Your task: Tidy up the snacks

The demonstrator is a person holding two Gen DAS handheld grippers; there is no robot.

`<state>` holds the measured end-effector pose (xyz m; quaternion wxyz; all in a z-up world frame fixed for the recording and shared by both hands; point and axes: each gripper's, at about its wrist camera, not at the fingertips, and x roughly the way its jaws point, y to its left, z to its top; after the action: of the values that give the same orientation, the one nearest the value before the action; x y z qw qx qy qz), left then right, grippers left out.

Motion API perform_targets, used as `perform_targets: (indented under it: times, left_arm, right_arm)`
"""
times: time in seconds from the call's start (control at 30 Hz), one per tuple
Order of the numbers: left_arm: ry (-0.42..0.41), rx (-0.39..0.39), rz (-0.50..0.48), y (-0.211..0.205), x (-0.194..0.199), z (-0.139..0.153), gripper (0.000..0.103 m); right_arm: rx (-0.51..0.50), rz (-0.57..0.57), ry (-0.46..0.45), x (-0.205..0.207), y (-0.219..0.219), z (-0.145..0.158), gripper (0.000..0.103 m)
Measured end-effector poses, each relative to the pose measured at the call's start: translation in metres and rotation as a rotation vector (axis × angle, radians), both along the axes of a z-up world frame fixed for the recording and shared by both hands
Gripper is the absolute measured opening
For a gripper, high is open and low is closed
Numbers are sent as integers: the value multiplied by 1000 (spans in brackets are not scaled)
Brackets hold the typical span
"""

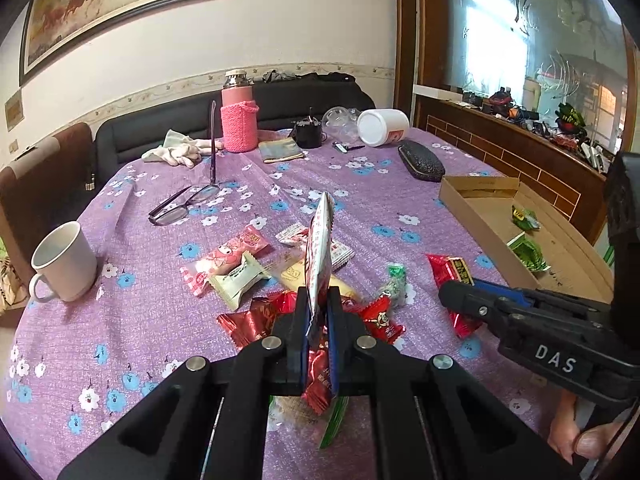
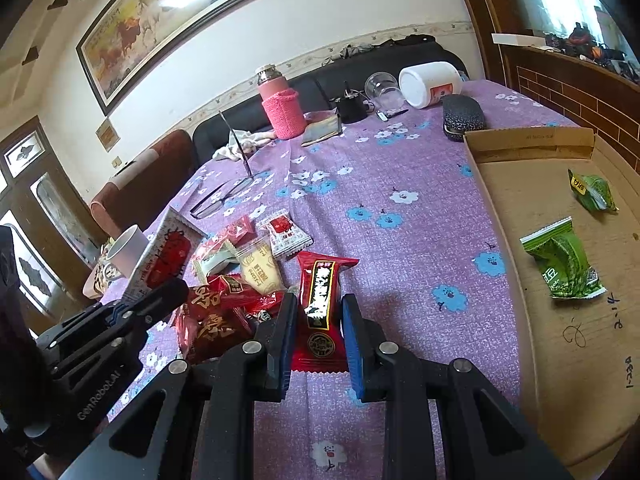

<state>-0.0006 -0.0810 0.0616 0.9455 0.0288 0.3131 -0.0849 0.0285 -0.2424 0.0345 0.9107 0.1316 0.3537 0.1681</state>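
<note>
Purple flowered cloth (image 1: 360, 184) covers the desk, with a white mug (image 1: 64, 264) at its left edge and eyeglasses (image 1: 182, 204) farther back. Near the middle lies a heap of snack packets (image 1: 244, 264). Above it the left gripper (image 1: 319, 312) has its jaws clenched on a white-and-red packet (image 1: 320, 248), held upright on edge. Just right, the right gripper (image 2: 318, 328) has its jaws spread around a red packet with a black label (image 2: 320, 296) lying on the cloth. A cardboard tray (image 2: 532, 152) on the right holds two green packets (image 2: 564, 260)
</note>
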Motion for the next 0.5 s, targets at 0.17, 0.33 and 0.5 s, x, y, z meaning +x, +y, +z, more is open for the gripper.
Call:
perform_targets:
  times: [0.17,0.33,0.5]
  left_arm:
    - [15,-14,-13,0,2,-1,7]
    - [15,-17,-24,-2,1,-1,7]
    - [25,-22,-24,-1,2,-2,7]
  right_arm:
    - [4,3,0,-1,0,0,24]
    - [16,10,6,0,-1,0,24]
    - [21,11,14,1,-1,-1,24]
